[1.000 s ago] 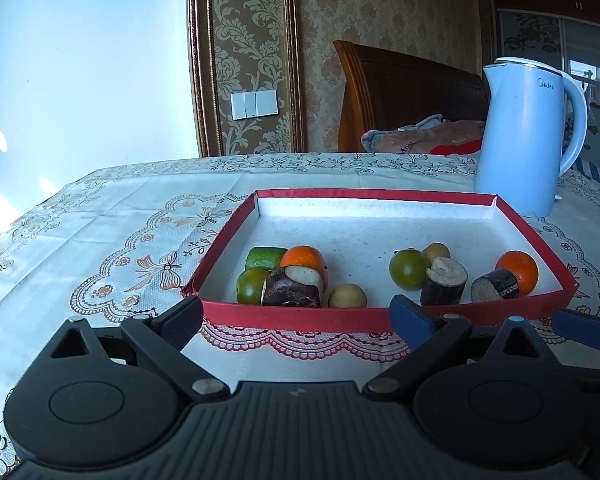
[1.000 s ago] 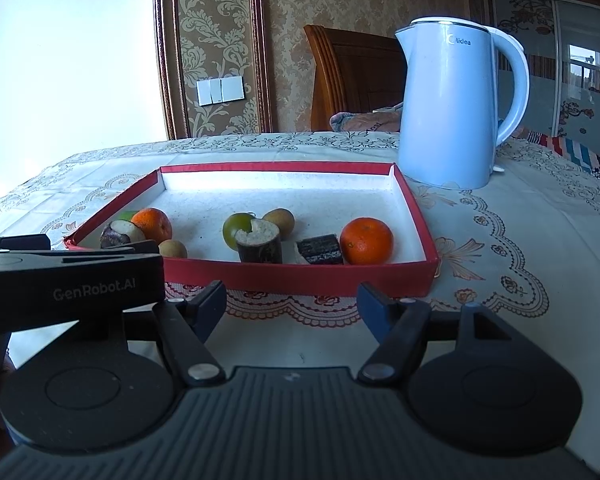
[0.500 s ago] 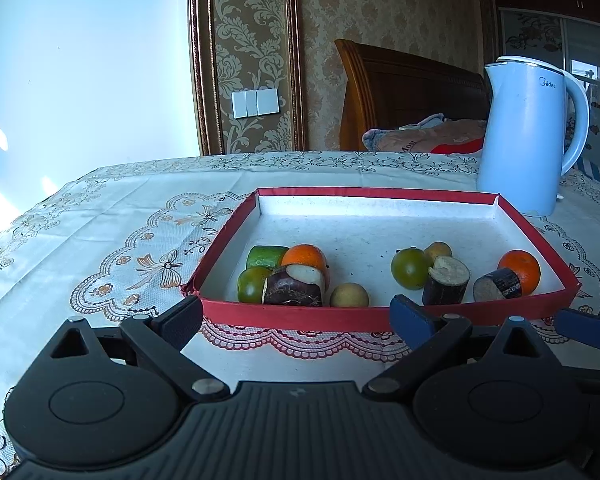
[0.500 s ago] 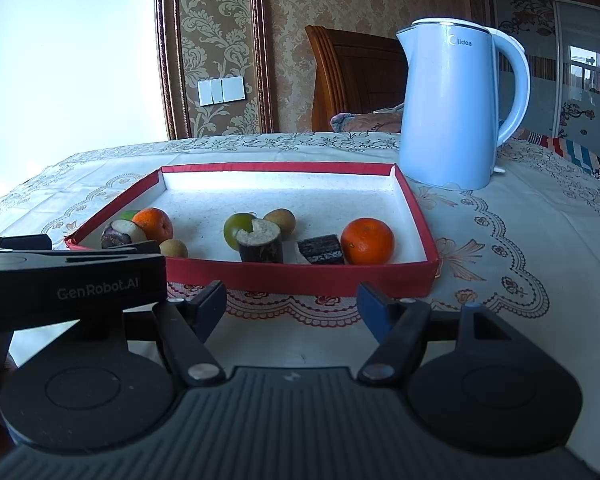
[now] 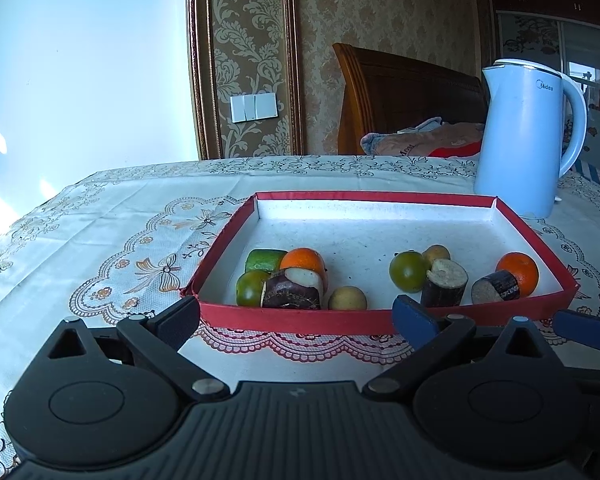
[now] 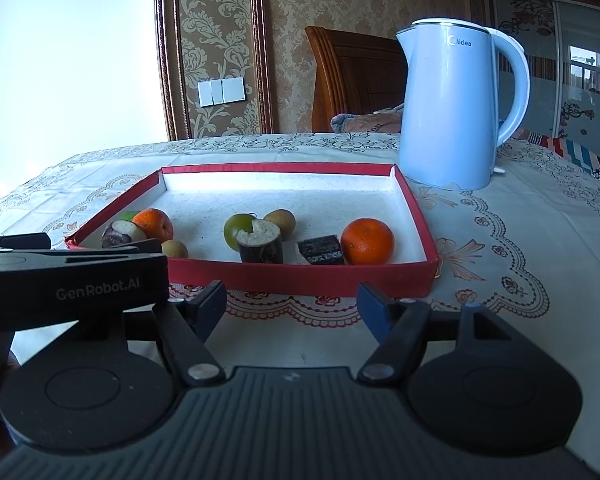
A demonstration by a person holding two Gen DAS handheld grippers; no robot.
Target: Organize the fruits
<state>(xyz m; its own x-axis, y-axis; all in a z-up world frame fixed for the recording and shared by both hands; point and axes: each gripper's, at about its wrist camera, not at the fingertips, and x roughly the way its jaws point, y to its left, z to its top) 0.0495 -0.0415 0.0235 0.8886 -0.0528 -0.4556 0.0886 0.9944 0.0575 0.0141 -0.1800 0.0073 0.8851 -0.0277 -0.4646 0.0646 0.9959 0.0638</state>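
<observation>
all the fruit in view lies inside the red tray on the worktop, along its near side, in two loose groups with bare tray floor between them. on the left: a green cut piece, an orange, a green round fruit, a purple cut piece and a small tan fruit, mostly touching. on the right: a green fruit, a tan fruit, a cane stub, a dark cane piece and a second orange. no fruit lies on the cloth outside the tray.

the left hand-held gripper and right hand-held gripper both hover just short of the tray's near wall, each with its fingers spread wide and nothing between them.

as a judgement: if organizing means getting fruit into the tray, that already holds. if it means sorting by kind, each group is a mix of oranges, green fruit, tan fruit and cut pieces, so like is not with like. the scene fits either a finished gathering or a sorting with work left; the pictures do not settle which. a blue kettle stands beyond the tray's far right corner.
</observation>
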